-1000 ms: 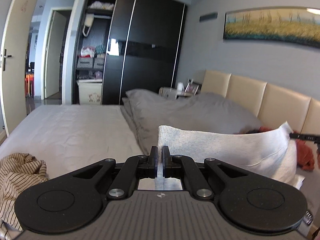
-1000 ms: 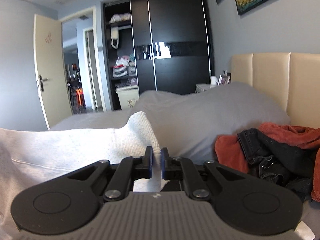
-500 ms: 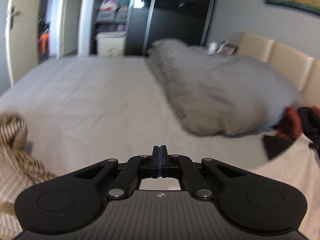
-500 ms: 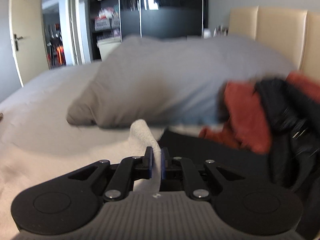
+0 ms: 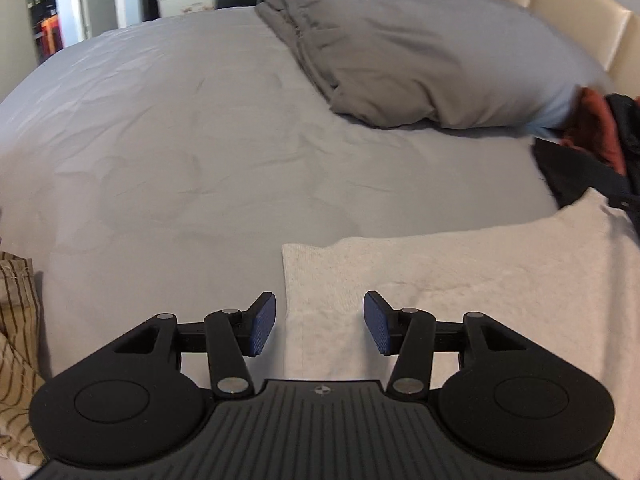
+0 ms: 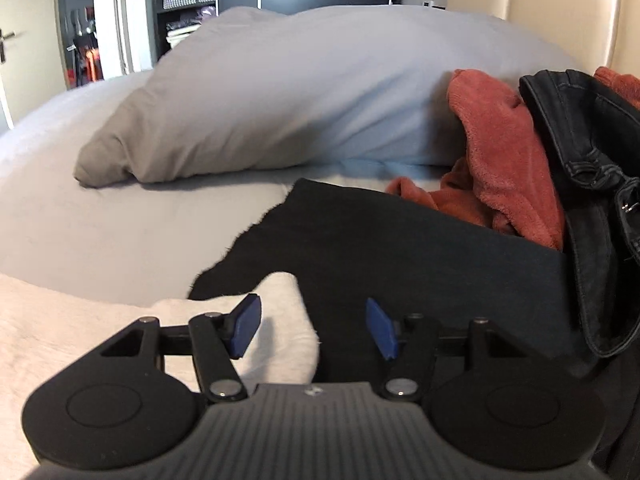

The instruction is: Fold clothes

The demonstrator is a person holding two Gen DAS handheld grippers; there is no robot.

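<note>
The white terry-knit garment (image 5: 460, 280) lies flat on the near part of the grey bed sheet (image 5: 200, 140), its right corner (image 6: 280, 320) draped over a black cloth (image 6: 400, 248). Both the left gripper (image 5: 319, 326) and the right gripper (image 6: 314, 330) are opening, jaws spread, pads clear of the fabric. The risk, I judge: that right corner could snag or drag the black cloth at the next fold, or bunch against the rust-red fleece (image 6: 500, 148) and black jacket (image 6: 592, 152) piled at right. Leftward and farther, bare sheet gives ample room, up to the grey pillow (image 5: 420, 52); a striped garment (image 5: 16, 340) crowds the near left edge.
</note>
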